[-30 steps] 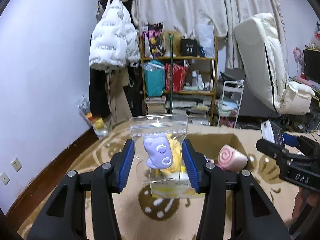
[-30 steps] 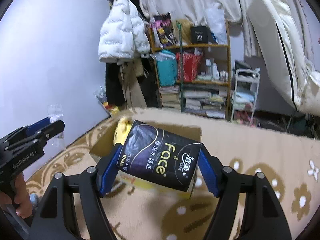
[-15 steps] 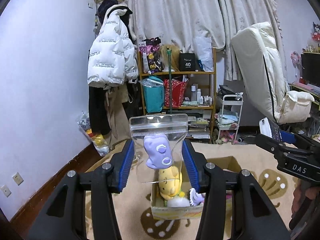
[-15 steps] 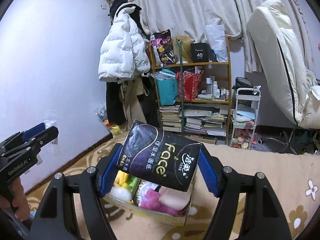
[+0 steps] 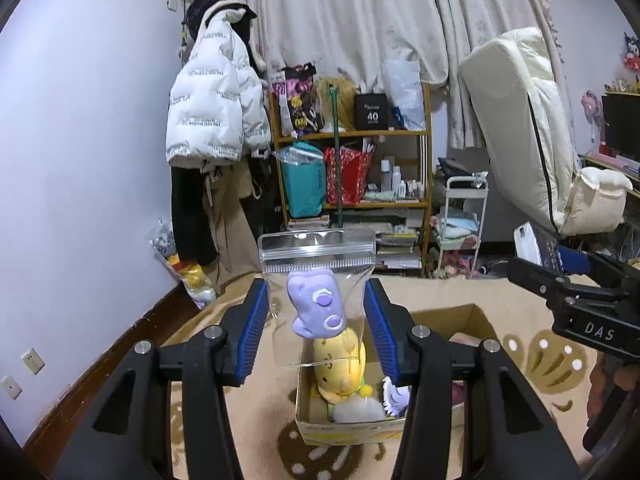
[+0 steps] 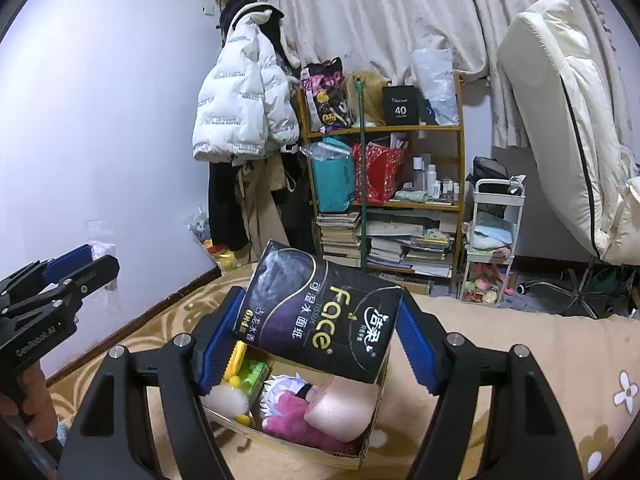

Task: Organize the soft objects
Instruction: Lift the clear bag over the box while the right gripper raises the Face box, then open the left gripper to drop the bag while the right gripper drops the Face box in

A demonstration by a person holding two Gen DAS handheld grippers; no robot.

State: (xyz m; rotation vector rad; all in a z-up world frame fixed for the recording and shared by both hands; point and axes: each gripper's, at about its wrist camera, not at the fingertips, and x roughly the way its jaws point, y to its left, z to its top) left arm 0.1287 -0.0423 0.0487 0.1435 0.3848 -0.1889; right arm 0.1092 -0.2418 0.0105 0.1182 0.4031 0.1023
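My left gripper [image 5: 316,328] is shut on a clear zip bag [image 5: 318,280] that holds a purple soft toy [image 5: 316,308]. The bag stands upright above an open cardboard box [image 5: 348,430] on the rug. Inside the box lie a yellow plush [image 5: 340,364] and other soft toys. My right gripper [image 6: 320,340] is shut on a black pack of Face tissues [image 6: 320,316], tilted, above the same cardboard box [image 6: 304,446]. Under it I see a pink plush [image 6: 296,412] and a pale pink roll [image 6: 344,412]. Each view shows the other gripper at its edge.
A beige patterned rug [image 6: 520,364] covers the floor. A wooden shelf [image 5: 360,168] packed with bags and books stands at the back wall, with a white jacket [image 5: 212,116] hanging left of it. A small white cart [image 5: 460,224] and a folded mattress [image 5: 532,132] are to the right.
Both grippers have lifted with their loads and the views tilted up. The box has slid down in both views and its inside now shows. Neither grip changed.
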